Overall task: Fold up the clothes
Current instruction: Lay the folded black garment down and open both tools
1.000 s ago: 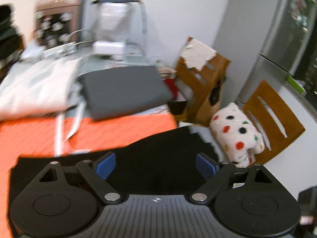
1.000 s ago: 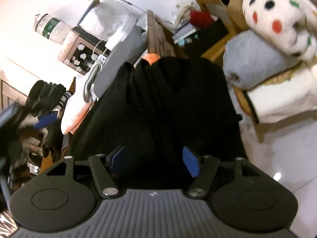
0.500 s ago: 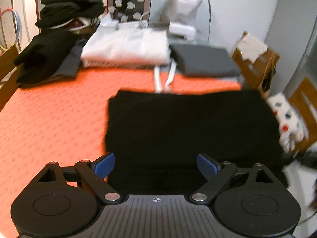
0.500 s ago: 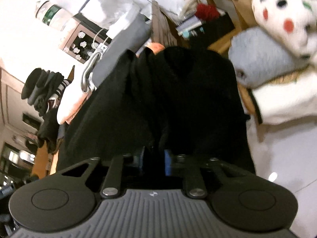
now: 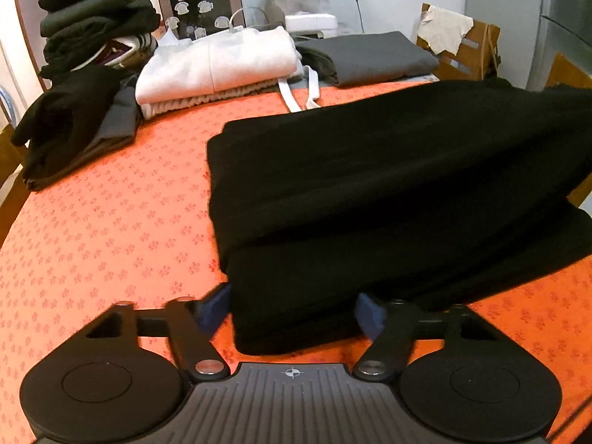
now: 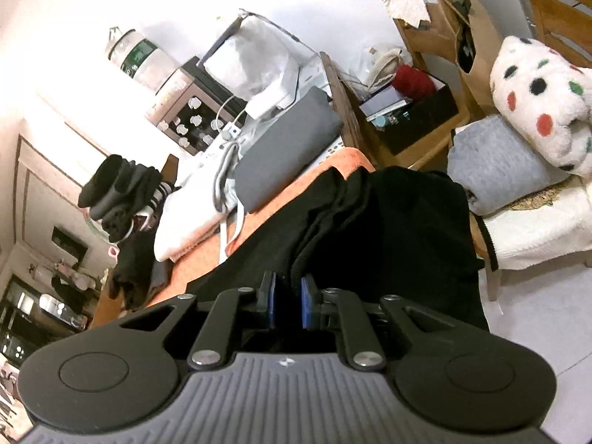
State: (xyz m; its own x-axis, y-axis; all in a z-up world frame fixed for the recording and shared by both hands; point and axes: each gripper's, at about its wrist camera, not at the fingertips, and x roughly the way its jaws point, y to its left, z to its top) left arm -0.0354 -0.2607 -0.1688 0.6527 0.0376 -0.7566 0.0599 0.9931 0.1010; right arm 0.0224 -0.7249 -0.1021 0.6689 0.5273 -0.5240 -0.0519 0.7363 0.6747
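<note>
The worktop [image 5: 111,222] in its orange patterned cloth fills most of your left view, and the black garment [image 5: 388,185] you are folding lies across its near right part, already doubled into layers, with its right side lifted off the cloth and its far end hanging past the worktop edge. Behind it sit the finished pieces: a folded white garment [image 5: 222,63], a folded grey garment [image 5: 370,59] just beside it, and a stack of dark clothes [image 5: 96,18] at the far left.

Your right gripper [image 6: 288,301] has its jaws nearly together and closing the last bit, pinched on a bunched edge of the black garment, so that side looks secure. Your left gripper [image 5: 292,312] straddles the near corner of the fabric, its jaws closing but not yet pressing; the blue pads [image 5: 212,305] stand either side of the thick folded edge.

To do this step well, I judge you should let the left jaws finish closing over all the layers at that corner before you lift, or the lower ply may slip out. Keep both hands level and the edge taut between them, then carry the lifted side over so its edges meet squarely; watch that the overhanging end does not drag the fold askew
</note>
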